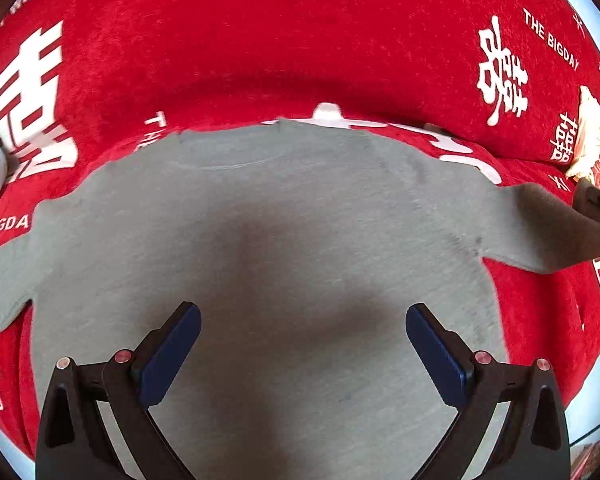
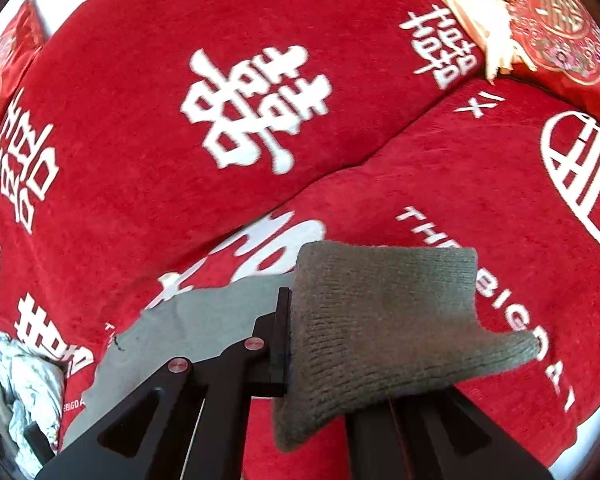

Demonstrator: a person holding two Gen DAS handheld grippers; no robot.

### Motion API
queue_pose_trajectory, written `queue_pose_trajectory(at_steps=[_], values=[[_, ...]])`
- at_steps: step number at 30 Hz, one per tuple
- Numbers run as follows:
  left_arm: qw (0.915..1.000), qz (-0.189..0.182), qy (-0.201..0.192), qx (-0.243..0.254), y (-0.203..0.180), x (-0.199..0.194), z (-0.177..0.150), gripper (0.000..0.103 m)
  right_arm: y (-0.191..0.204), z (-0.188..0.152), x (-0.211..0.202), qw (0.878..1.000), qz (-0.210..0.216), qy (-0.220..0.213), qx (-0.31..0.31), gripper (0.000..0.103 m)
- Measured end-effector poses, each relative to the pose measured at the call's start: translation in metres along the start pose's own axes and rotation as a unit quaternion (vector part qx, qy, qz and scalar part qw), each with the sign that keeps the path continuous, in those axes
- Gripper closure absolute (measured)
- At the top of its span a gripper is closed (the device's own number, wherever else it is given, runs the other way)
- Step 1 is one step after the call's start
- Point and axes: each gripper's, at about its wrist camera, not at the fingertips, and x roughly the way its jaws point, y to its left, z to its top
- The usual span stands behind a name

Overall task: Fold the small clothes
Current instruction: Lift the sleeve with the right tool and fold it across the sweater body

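A grey sweater [image 1: 268, 240] lies spread flat on a red sofa cover [image 1: 260, 40], its neckline toward the sofa back. My left gripper [image 1: 303, 316] hovers above the sweater's body, open, with nothing between its blue pads [image 1: 172, 356]. The sweater's right sleeve [image 1: 548, 232] is drawn out to the right edge, where my right gripper [image 1: 596, 204] shows as a dark shape. In the right wrist view my right gripper [image 2: 290, 336] is shut on the ribbed sleeve cuff [image 2: 380, 320], lifted off the cushion. The cuff drapes over and hides the right finger.
The red sofa cover [image 2: 140, 120] carries white characters and lettering, with a seam between back and seat cushions. A cream fringed cloth and a red patterned cushion [image 2: 556, 20] sit at the far right. A pale crumpled cloth [image 2: 32, 384] lies at the left.
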Motion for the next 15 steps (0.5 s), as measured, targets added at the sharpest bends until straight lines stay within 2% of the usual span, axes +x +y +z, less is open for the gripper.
queue_pose_trajectory(at_steps=[5,15], values=[[0.9999,0.014,-0.001,-0.005,0.027,-0.002,-0.011,0.000,0.038,-0.012,0.006,1.000,0.002,0.006,-0.014,0.099],[0.9984,0.030,0.007,-0.048,0.089,-0.001,-0.033,0.000,0.098,-0.031,0.021,0.999,0.003,0.014,-0.045,0.099]])
